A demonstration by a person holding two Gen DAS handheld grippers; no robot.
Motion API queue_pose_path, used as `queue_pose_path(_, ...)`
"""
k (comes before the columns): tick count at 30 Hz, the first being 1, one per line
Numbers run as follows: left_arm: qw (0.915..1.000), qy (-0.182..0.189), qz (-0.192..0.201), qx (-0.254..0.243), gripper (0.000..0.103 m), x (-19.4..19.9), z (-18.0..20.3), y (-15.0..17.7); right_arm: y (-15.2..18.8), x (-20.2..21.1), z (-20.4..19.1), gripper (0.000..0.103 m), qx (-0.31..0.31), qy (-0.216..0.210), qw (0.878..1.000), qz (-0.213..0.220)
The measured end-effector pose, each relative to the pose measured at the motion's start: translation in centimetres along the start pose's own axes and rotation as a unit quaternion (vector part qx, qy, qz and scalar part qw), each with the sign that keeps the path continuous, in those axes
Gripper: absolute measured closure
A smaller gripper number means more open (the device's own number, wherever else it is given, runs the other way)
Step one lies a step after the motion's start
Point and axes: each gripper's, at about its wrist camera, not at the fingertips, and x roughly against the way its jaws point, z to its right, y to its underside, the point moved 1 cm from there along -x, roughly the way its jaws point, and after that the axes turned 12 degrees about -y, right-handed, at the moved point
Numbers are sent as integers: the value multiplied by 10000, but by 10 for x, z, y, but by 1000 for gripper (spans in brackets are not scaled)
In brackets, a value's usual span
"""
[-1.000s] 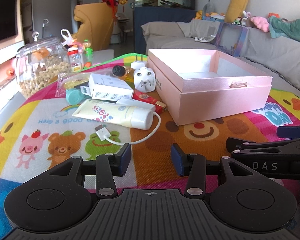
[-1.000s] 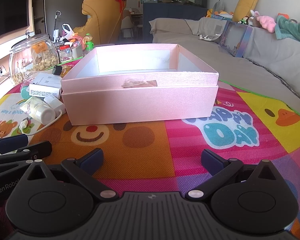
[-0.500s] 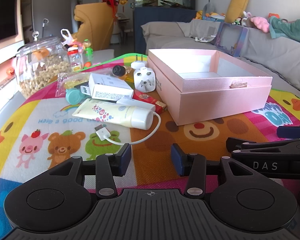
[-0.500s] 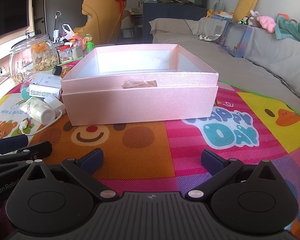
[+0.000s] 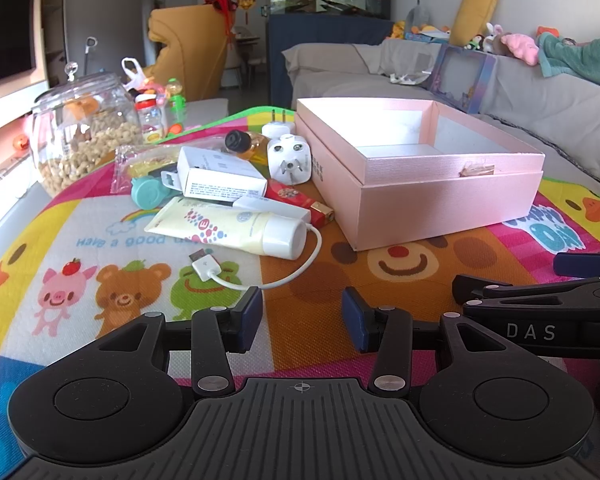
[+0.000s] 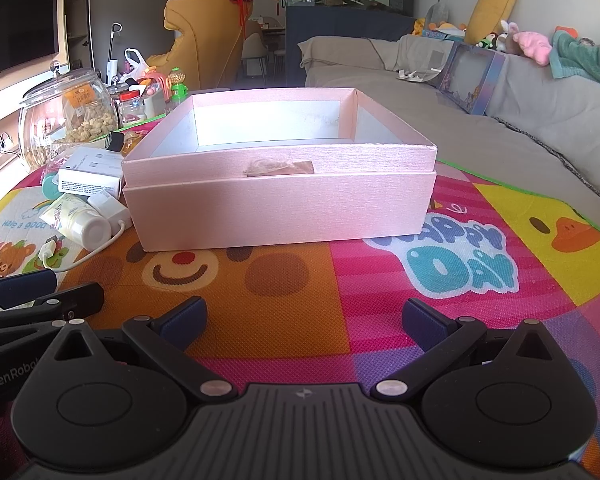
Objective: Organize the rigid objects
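An open, empty pink box [image 5: 428,196] [image 6: 280,208] stands on a colourful play mat. Left of it lies a pile: a cream tube [image 5: 228,230] [image 6: 78,222], a white carton [image 5: 216,178] [image 6: 90,176], a white plug adapter [image 5: 290,158], a red lighter-like case [image 5: 300,200], a teal cap [image 5: 148,192], a small amber bottle [image 5: 244,144] and a white USB cable [image 5: 208,268]. My left gripper [image 5: 302,316] is open and empty, low over the mat in front of the pile. My right gripper [image 6: 302,320] is open wider and empty, facing the box.
A glass jar of nuts [image 5: 80,136] and small bottles [image 5: 152,118] stand at the mat's far left edge. A grey sofa [image 6: 500,120] runs along the right. The right gripper's body [image 5: 540,312] sits close to the left one's right side.
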Motion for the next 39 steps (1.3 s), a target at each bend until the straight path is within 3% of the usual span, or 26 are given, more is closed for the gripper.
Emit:
queue_pose_path(17,10000,2,-1,6,54,0,0,0,0,1,1,0,-36,-39,10000,-8)
queue_pose_path(22,9996,183,-65,180,57,-2,-9,-2,-14,-1,7,0,-24,-426,9973,-600)
queue_pose_path(25,9981,400,-195,417,65,-5,-24,-6,-14,-3,3,0,74,-332,9970,-696)
queue_pose_path(27,9964,520,-281,600,65,-6,-38,-11,-15,-4,2,0,9,-306,9967,-751)
queue_pose_path(30,9958,415,-108,814,65,-1,-66,-25,-19,-6,-3,0,168,-266,9958,-862)
queue_pose_path(32,9943,260,41,1031,65,2,-91,-36,-23,-4,-13,8,487,-620,9928,-907)
queue_pose_path(35,9933,54,65,1154,66,0,-126,-46,-30,6,-47,11,930,-1260,9866,-460)
queue_pose_path(39,9931,144,-98,1162,66,-5,-155,-47,-43,-2,-104,14,1742,-1865,9664,-317)
